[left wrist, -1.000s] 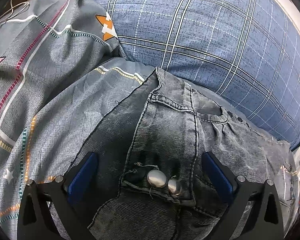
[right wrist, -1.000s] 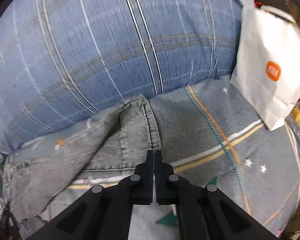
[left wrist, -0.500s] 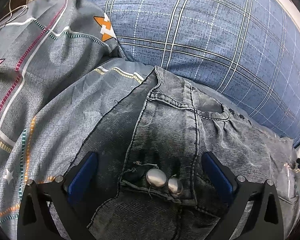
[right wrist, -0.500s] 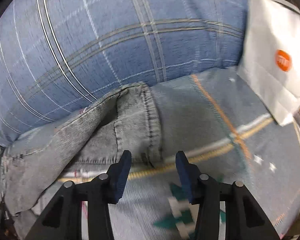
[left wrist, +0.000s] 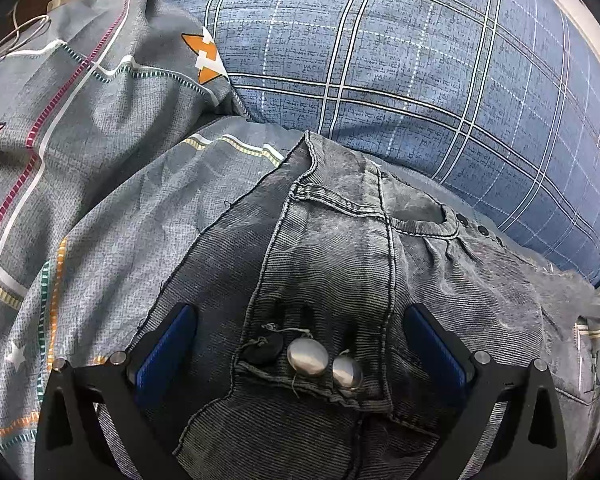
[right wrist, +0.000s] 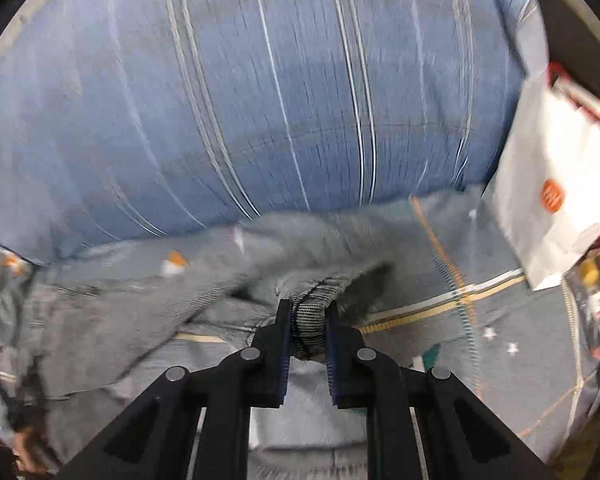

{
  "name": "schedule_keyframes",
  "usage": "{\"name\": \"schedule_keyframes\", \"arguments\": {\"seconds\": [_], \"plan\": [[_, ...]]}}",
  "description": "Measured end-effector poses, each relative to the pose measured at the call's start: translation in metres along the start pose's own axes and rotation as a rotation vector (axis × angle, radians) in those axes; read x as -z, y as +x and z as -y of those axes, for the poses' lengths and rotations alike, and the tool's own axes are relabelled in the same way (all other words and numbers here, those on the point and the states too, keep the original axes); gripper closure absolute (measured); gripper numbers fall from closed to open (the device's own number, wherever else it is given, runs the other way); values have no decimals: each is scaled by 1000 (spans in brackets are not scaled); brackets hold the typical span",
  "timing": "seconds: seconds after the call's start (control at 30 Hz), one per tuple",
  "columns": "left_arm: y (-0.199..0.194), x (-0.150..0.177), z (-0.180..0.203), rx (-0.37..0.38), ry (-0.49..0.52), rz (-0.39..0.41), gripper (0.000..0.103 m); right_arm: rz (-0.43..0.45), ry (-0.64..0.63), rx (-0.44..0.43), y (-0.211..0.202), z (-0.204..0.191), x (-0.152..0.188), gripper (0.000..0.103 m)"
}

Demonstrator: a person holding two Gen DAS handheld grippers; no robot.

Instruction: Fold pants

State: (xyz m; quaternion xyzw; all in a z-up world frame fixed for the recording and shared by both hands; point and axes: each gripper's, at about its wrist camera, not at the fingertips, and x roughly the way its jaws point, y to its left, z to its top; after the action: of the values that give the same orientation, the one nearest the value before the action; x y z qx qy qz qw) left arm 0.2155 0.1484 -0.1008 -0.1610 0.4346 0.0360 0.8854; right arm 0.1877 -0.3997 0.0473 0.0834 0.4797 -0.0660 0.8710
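Lifted since the earlier frame, the right tool, jaws just closed, pinches a fold of the grey pants on the patterned bed sheet beside a blue plaid pillow, the left tool spread wide over 2 metal buttons.

Left view sharp, right motion-blurred; fisheye-warped edges w/ dark corners.
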Motion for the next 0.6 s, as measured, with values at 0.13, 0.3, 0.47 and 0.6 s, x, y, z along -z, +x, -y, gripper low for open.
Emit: {"name": "schedule_keyframes", "arguments": {"seconds": [0.13, 0.3, 0.47, 0.6], "plan": [[0, 0, 0, 0, -7, 2, 0, 83, 25, -45, -73, 11, -5, 87], [0, 0, -1, 2, -9, 1, 0, 19, 50, -37, -60, 42, 22, 87], [0, 0, 1, -11, -10, 0, 0, -272, 42, 27, 44, 77, 91, 80], [1, -1, 1, -16, -13, 0, 0, -211, 94, -4, 38, 88, 97, 55]]}}
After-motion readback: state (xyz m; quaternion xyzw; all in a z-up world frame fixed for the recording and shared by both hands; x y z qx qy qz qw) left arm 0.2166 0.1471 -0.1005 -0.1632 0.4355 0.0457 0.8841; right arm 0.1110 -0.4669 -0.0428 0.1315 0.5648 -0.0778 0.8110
